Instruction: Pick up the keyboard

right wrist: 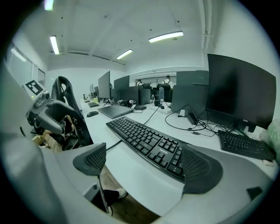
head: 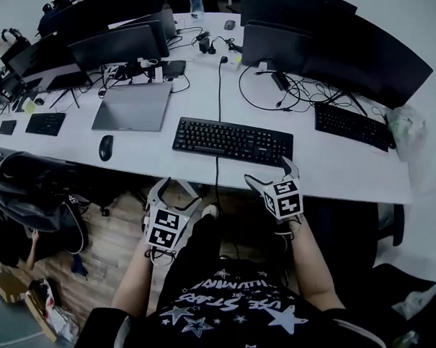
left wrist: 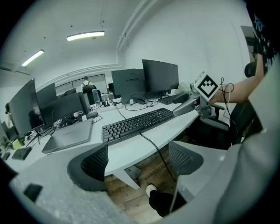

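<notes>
The black keyboard (head: 232, 140) lies flat on the white desk (head: 167, 168) near its front edge; its cable (head: 217, 178) drops over the edge. My left gripper (head: 179, 193) hangs open below and in front of the desk edge, short of the keyboard's left end (left wrist: 138, 124). Nothing is between its pads (left wrist: 94, 164). My right gripper (head: 270, 171) stands open at the desk edge by the keyboard's right end. In the right gripper view its right pad (right wrist: 199, 168) overlaps that end of the keyboard (right wrist: 148, 142), while the left pad (right wrist: 94, 159) hangs off the edge. Neither gripper holds anything.
A closed grey laptop (head: 132, 107) and a black mouse (head: 106, 147) lie left of the keyboard. A second keyboard (head: 353, 125) sits to the right among cables. Dark monitors (head: 328, 42) line the back. A chair with a bag (head: 31, 188) stands at the left.
</notes>
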`<action>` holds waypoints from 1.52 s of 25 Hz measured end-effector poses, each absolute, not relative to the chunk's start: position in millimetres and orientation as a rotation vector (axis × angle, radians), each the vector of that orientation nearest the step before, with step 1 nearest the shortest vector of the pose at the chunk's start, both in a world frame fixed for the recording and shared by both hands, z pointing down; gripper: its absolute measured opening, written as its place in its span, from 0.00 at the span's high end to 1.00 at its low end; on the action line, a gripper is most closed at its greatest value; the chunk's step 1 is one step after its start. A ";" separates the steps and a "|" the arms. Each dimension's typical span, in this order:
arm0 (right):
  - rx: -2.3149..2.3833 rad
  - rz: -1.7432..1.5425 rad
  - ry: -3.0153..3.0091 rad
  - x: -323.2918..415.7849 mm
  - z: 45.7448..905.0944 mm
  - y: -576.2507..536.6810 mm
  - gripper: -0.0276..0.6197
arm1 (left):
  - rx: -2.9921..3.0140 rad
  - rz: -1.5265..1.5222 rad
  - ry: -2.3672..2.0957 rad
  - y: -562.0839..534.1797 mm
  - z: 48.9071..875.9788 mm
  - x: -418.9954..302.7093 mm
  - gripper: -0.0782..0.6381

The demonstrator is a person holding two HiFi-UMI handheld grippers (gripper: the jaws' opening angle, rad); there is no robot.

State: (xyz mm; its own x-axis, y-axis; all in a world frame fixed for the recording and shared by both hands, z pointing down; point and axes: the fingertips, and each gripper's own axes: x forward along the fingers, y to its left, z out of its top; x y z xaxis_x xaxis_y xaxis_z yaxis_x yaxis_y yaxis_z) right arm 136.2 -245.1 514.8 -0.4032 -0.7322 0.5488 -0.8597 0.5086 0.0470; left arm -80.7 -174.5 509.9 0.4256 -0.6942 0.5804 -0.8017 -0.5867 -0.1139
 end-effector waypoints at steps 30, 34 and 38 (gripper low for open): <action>0.143 0.275 -1.719 122.7 614.4 -368.3 0.11 | 2.638 1.000 -0.902 -397.9 549.6 -64.7 0.30; 0.070 0.348 -1.625 129.8 627.4 -363.2 0.10 | 2.634 1.010 -0.872 -405.8 551.3 -63.2 0.30; 0.035 0.329 -1.555 122.3 630.6 -365.2 0.08 | 2.632 1.039 -0.840 -410.2 555.7 -62.0 0.30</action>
